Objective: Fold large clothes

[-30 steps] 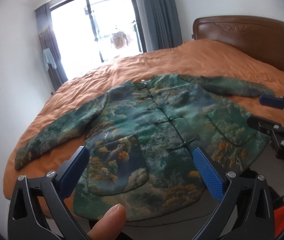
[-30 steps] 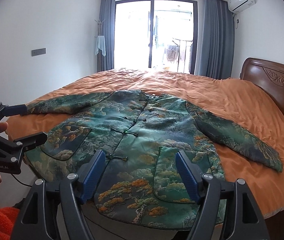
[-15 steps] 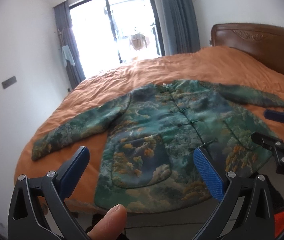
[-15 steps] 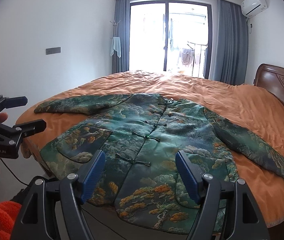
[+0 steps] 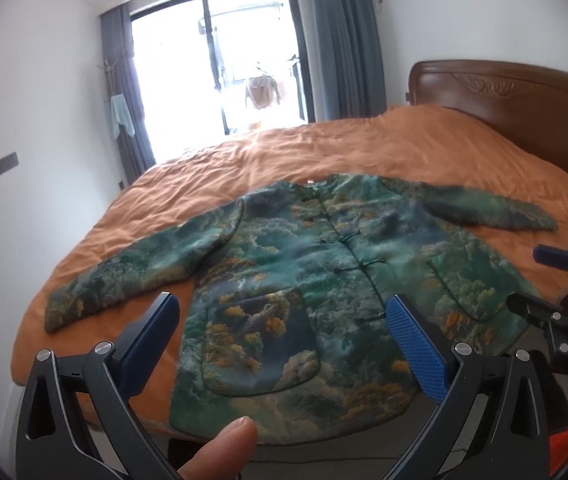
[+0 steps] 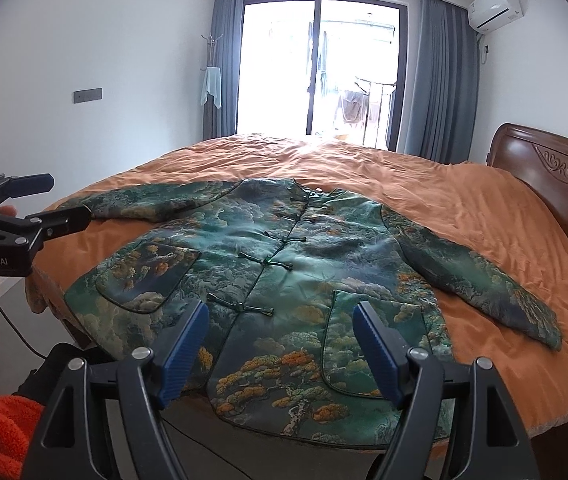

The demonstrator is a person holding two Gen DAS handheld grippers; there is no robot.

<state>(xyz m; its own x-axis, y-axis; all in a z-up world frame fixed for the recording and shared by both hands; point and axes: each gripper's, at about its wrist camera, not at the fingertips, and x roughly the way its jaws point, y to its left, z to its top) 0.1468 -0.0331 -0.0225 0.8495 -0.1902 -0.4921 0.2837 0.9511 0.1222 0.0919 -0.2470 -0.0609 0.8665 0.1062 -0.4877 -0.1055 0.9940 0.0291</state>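
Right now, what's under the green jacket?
The green jacket lies spread flat on the orange bedcover, which shows all around it. Whatever sits beneath its middle is covered.

The jacket [image 6: 284, 280] is dark green, with a pattern of grey-white clouds and orange-yellow trees. The bedspread [image 6: 464, 208] under it is plain orange. The headboard [image 6: 556, 176] is red-brown wood. The curtains [image 6: 440, 76] are grey-blue. Both grippers, left [image 5: 284, 328] and right [image 6: 279, 344], are black with blue finger pads [image 5: 414, 344].
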